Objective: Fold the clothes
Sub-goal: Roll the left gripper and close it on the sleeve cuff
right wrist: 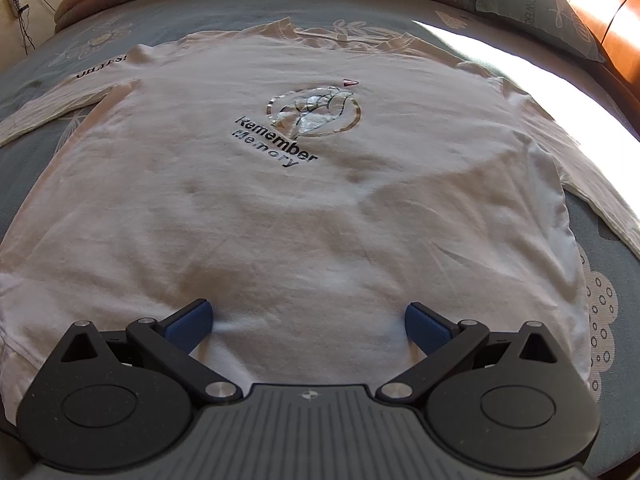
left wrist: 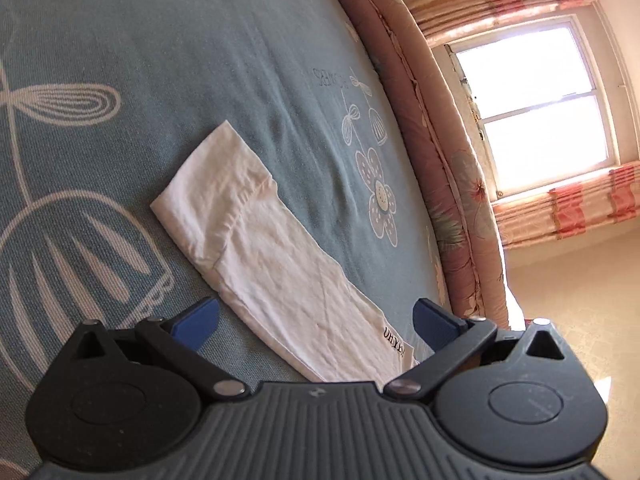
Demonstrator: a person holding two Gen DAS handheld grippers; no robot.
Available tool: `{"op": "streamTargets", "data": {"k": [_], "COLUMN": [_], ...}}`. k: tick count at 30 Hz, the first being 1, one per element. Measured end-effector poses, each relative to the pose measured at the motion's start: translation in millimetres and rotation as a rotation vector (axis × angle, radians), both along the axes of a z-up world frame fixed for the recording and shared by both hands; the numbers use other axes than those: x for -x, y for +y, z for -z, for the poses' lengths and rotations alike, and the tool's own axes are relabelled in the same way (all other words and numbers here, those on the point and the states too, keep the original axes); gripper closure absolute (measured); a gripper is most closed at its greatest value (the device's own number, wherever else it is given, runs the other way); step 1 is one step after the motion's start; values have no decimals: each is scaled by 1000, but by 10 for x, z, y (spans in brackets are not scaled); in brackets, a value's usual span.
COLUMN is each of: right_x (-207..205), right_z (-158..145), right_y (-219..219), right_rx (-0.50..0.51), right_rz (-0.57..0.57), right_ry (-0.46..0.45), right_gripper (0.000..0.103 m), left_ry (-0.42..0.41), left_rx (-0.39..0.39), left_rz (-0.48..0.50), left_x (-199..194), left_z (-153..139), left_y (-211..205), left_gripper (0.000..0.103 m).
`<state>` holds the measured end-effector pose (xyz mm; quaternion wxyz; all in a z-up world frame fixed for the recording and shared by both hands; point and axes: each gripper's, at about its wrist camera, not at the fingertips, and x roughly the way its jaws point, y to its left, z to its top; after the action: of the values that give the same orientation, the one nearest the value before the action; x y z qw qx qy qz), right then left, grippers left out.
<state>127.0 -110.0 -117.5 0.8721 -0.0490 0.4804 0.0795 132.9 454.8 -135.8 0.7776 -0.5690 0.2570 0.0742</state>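
A white long-sleeved shirt (right wrist: pixel 304 208) lies flat, front up, on the blue bedsheet (right wrist: pixel 608 248), with a "Remember Memory" print (right wrist: pixel 280 146) on its chest. My right gripper (right wrist: pixel 308 326) hovers open over the shirt's lower hem, nothing between its blue pads (right wrist: pixel 188 326). In the left wrist view one sleeve (left wrist: pixel 256 248) stretches across the sheet, its cuff far from me and black lettering (left wrist: pixel 394 340) near me. My left gripper (left wrist: pixel 316 322) is open above the sleeve's near end, blue pads (left wrist: pixel 436 324) spread to either side of it.
The blue sheet (left wrist: pixel 140 60) has white flower prints. A pink floral quilt (left wrist: pixel 436 160) runs along the bed's edge, with a bright window (left wrist: pixel 536 112) and curtains beyond. A blue pillow (right wrist: pixel 532 12) and wooden headboard (right wrist: pixel 612 20) sit at the far right.
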Motion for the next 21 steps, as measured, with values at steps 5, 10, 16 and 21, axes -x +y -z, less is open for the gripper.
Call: {"op": "streamTargets", "data": {"k": [5, 10, 16, 21], "right_x": [5, 16, 21, 23], "right_z": [-1, 5, 10, 11], "right_y": [2, -2, -4, -5], "right_rx": [-1, -3, -5, -6], "right_rz": [-1, -1, -3, -4], "right_ry": [-4, -11, -17, -18], "right_gripper": [0, 0, 0, 0], "left_ry": [-22, -16, -6, -13], "left_rx": [106, 113, 132, 124], "left_rz": [-77, -102, -144, -154], "left_x": [18, -50, -160, -203], "left_z": [256, 264, 267, 262], "left_y": [25, 43, 71, 63], "left_gripper": [1, 1, 1, 1]}}
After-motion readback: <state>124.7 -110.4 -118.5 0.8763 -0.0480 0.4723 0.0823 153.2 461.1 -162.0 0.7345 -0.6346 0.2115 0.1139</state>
